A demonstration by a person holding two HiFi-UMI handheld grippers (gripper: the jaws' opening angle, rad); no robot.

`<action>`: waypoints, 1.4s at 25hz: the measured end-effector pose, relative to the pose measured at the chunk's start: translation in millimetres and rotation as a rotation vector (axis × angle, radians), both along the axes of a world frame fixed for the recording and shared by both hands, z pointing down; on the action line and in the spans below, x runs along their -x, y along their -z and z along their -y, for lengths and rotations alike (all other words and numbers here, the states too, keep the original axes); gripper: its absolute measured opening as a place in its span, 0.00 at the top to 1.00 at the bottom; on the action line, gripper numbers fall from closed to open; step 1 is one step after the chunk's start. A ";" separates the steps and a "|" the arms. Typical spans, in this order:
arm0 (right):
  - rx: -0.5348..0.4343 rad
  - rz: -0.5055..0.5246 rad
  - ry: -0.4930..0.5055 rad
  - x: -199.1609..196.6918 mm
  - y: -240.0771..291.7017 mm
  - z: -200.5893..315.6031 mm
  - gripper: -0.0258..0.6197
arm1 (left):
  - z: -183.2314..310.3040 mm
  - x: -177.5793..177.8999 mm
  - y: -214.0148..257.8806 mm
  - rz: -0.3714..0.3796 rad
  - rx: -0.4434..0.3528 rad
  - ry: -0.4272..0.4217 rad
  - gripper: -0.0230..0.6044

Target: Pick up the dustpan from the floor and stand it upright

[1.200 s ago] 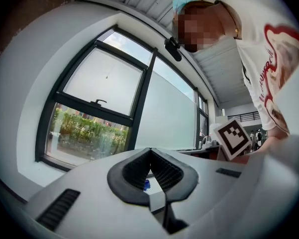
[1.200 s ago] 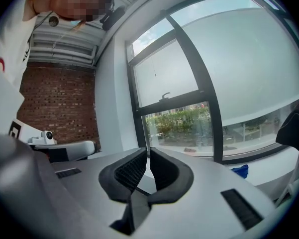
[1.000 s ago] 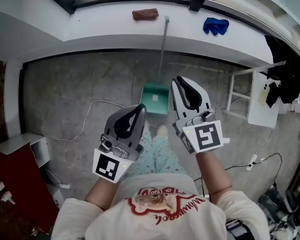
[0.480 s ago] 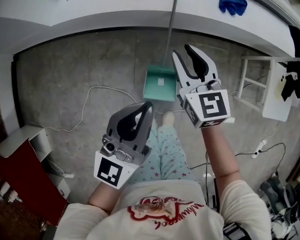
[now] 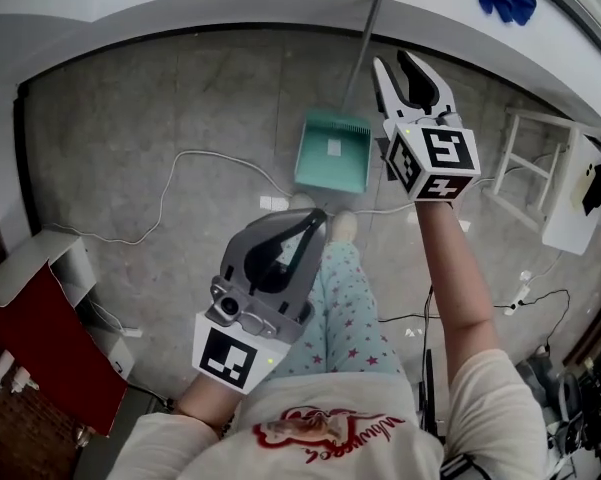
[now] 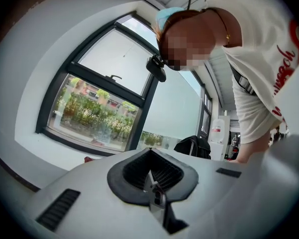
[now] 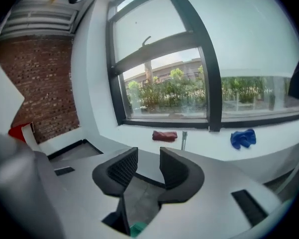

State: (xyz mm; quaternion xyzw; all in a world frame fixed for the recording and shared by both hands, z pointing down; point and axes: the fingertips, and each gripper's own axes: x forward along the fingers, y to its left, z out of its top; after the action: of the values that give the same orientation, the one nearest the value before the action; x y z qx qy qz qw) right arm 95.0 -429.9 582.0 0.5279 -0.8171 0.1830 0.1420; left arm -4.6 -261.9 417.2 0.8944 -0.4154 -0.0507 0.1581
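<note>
**A:** Two tools in the shot. Which one is going for the dustpan (image 5: 332, 151)?

**B:** The right tool (image 5: 395, 63), by the look of it. It hangs out ahead of the person, just beside the dustpan's long handle (image 5: 369, 23), tipped a little downward. Its jaws have just been opening and stand well apart. Nothing is between them but bare floor (image 5: 130, 118) and a sliver of the green pan below.

**A:** And the left tool (image 5: 305, 226)?

**B:** It is over the person's patterned trouser leg (image 5: 350, 308), jaws pressed together on nothing. It seems to have no part in this step.

**A:** Where exactly is the dustpan?

**B:** The green pan sits on the grey floor, close to the wall under the window and near a white cable (image 5: 195, 152). The handle runs up from it toward the white ledge (image 5: 230, 8). Whether it leans on the ledge I cannot tell from here.

**A:** So what stage is this?

**B:** The approach, I'd say. Nothing is gripped and the pick-up is not yet begun.

**A:** What does the next move call for?

**B:** Bringing the open right tool across so the thin handle lies between the pads, then closing squarely on it. The shaft looks slim and smooth, so an off-centre pinch could let it twist or slide.
</note>
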 end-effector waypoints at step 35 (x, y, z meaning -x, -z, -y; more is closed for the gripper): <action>0.237 -0.355 -0.082 -29.8 -249.7 138.8 0.74 | -25.2 30.3 -91.5 0.111 0.089 0.007 0.93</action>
State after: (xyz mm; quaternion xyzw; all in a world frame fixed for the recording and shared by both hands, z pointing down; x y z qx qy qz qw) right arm 124.8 -568.7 831.7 0.5642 -0.7299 0.1876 0.3373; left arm -34.9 -236.7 508.7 0.8864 -0.4285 0.0169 0.1742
